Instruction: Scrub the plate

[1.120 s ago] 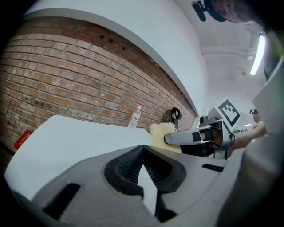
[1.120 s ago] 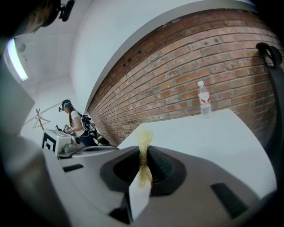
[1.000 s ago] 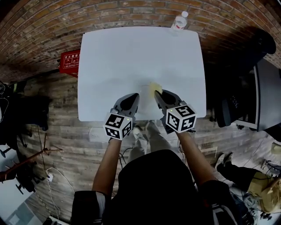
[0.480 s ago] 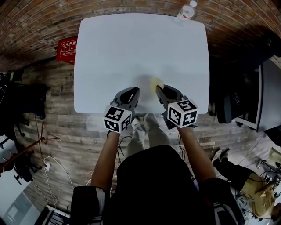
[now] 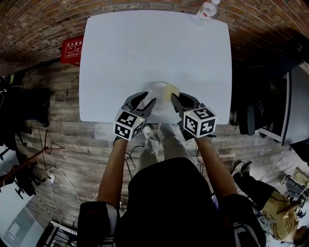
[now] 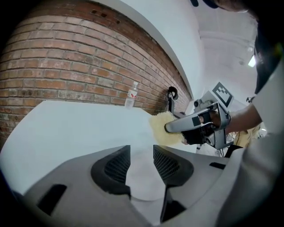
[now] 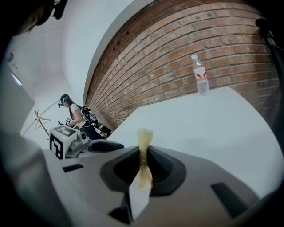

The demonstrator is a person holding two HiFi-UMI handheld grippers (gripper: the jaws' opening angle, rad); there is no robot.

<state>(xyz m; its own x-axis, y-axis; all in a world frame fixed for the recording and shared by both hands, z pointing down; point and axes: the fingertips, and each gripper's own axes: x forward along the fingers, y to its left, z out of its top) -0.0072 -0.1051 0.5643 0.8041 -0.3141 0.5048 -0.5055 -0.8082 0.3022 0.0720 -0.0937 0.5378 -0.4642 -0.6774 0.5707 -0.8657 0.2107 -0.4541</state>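
A white plate [image 5: 158,89] lies near the front edge of the white table [image 5: 145,43], hard to tell from the tabletop. My left gripper [image 5: 146,100] is at its near rim with its jaws opening. In the left gripper view the plate [image 6: 143,179] shows in the gap of the left gripper [image 6: 142,153], and the pads stand off it. My right gripper [image 5: 175,99] is shut on a yellow sponge [image 5: 171,90], which rests at the plate's right side. The sponge [image 7: 143,148] is pinched flat in the right gripper [image 7: 143,153].
A water bottle [image 5: 207,9] stands at the table's far right corner. A red box [image 5: 71,50] sits on the wooden floor left of the table. Dark chairs and gear stand to the right [image 5: 260,116]. A person [image 7: 75,116] stands far off by the brick wall.
The left gripper's jaws have gone from shut to spread apart at the plate's near rim. Both grippers sit slightly further onto the table. The right gripper still holds the sponge.
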